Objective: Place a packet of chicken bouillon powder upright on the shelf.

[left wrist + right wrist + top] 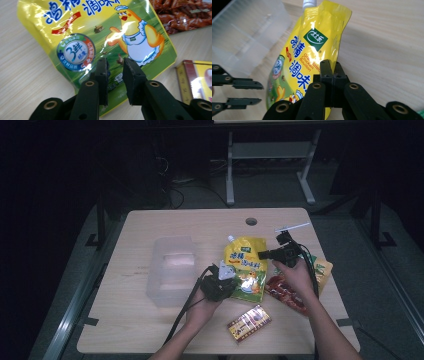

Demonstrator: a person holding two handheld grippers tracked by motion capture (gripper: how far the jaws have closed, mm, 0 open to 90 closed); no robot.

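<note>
beside yellow pouch (245, 267): clear box (171, 269)

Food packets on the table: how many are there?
4. A yellow spouted chicken-bouillon pouch lies mid-table; a red clear-fronted snack packet sits right of it; a yellow-green packet pokes out at the right edge; a red-and-gold flat box lies nearest the person.

Dim room, dark at the edges and brightest over the pale wooden counter (165, 330) with its round cable hole (251, 221). Grey floor (270, 195) all around. Behind, white legs of another desk (230, 170), with loose black cables (172, 190) lying on the floor beside them.
</note>
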